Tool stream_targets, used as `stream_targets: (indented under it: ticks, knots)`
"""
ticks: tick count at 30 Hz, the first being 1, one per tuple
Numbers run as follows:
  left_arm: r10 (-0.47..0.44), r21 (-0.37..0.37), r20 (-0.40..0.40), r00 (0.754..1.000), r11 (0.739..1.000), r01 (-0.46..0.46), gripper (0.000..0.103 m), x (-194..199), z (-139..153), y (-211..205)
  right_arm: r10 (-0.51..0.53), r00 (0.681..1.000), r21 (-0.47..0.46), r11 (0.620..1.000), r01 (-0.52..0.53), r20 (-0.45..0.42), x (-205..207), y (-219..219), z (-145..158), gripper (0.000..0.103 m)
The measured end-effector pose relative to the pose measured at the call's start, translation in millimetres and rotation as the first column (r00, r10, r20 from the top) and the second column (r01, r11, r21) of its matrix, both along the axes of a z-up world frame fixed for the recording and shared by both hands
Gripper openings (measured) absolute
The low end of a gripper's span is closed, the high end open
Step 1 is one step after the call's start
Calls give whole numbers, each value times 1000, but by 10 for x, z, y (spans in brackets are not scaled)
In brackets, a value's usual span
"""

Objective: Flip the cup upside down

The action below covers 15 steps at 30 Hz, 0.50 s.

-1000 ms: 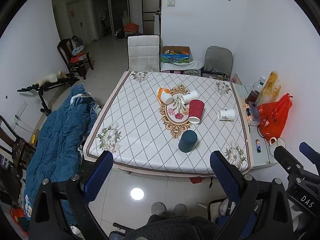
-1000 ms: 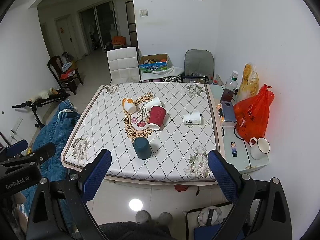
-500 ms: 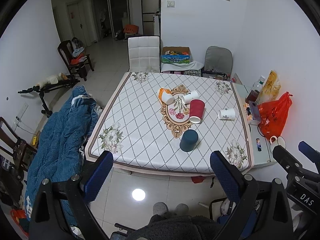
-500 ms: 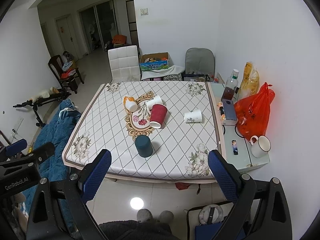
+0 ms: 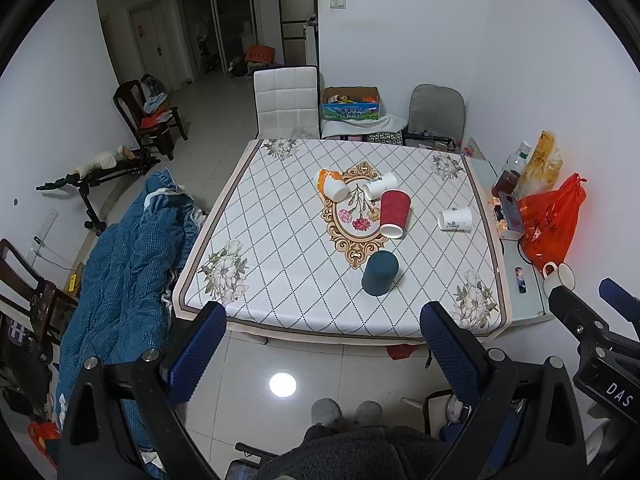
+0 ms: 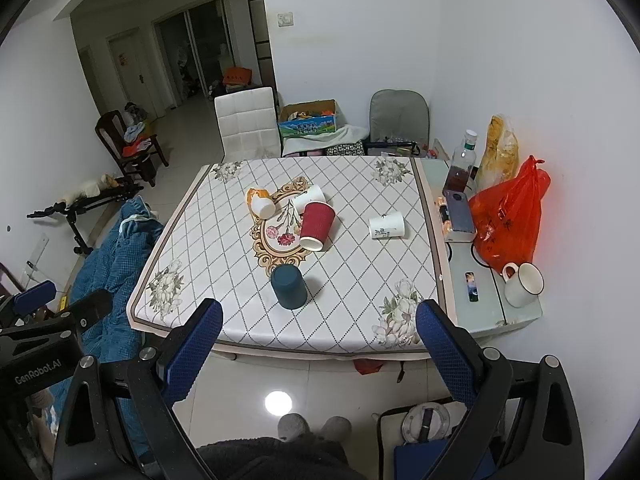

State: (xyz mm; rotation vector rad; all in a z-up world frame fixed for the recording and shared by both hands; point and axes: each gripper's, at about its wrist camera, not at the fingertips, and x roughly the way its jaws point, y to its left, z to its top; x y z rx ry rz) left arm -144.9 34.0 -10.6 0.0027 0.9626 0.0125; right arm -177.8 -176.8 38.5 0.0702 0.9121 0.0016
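Note:
Several cups lie on the patterned table [image 5: 280, 280]. A dark teal cup [image 5: 379, 273] stands upside down near the front; it also shows in the right wrist view [image 6: 289, 286]. A red paper cup [image 5: 394, 213] [image 6: 316, 225] lies on its side at the middle. A white cup [image 5: 455, 219] [image 6: 387, 226] lies on its side to the right. Two more cups, an orange-and-white cup [image 5: 332, 186] and a white cup [image 5: 380, 185], lie behind. My left gripper [image 5: 322, 344] and right gripper [image 6: 318, 340] are open and empty, held well back from the table's front edge.
A side table [image 6: 488, 296] at the right holds a red bag [image 6: 508, 216], a white mug [image 6: 522, 284], a bottle [image 6: 460, 164] and a phone. A blue quilt [image 5: 124, 264] lies left of the table. Chairs [image 5: 286, 102] stand behind it. My feet show on the tiled floor.
Both views have shifted very slightly; the table and cups look unchanged. Both grippers stay open.

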Motion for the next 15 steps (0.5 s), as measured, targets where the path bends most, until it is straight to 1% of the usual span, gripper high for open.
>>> stream_targets:
  ticks: [8,15]
  knots:
    - [-5,-3,-9,1000,1000,5,99,-7,-43,4,-1,1000,1,1000,1,-1,12,1,0,99]
    - [2,-4,-10,1000,1000,-2,99,-14,-59,8,10,1000,-1,1000,-10,-12,-47,41,-61,99]
